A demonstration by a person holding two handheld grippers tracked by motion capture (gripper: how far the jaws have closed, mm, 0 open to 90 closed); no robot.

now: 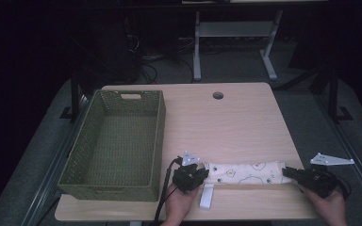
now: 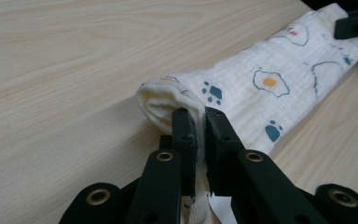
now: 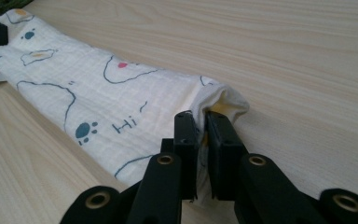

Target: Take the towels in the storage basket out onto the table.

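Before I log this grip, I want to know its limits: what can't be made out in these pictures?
- High view: the left tongs tips, too small and dark to judge where they meet the folded cloth.
- Left gripper view: the cloth's pinched edge, hidden between the jaws.
- Right gripper view: the right tongs hide the corner they pinch.
- High view: the green basket near wall's inner face, hidden by its rim.

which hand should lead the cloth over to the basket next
Left, probably. Both grippers are shut on the cloth, but the left gripper pinches the end beside the green basket, while the right gripper holds the far end.
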